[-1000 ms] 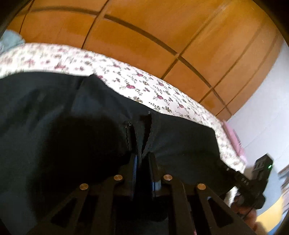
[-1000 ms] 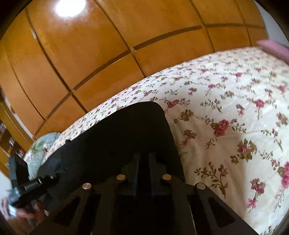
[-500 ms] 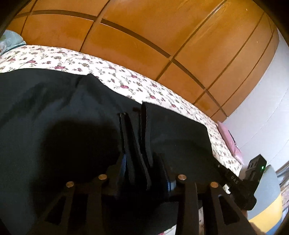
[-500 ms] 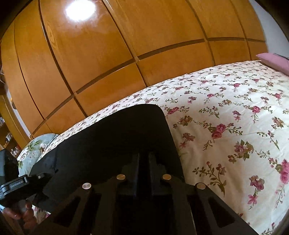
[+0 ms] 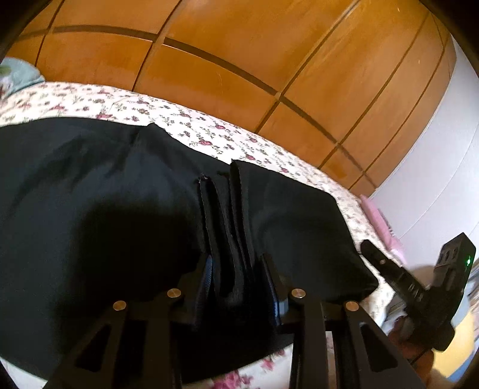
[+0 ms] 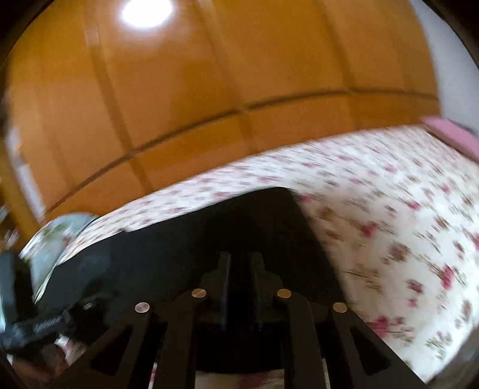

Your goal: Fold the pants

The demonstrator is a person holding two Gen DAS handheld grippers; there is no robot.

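We find the black fabric pants (image 5: pixel 89 209) on the floral bed (image 5: pixel 209 137), long axis crosswise. Left tongs (image 5: pixel 236 269), closing, straddle bunched folds; right tongs (image 6: pixel 239 263), narrow and opening, sit above the right-hand fabric end.

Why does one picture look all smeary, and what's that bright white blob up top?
Right wrist view: the flowered bedspread is streaked by motion blur; the blob is light glare on the shiny wooden wardrobe. Left wrist view: sharper, with a dark shadow on the black pants.

2 wrist cameras look closely down across pants (image 5: pixel 89 209) toward wardrobe (image 6: pixel 209 104)
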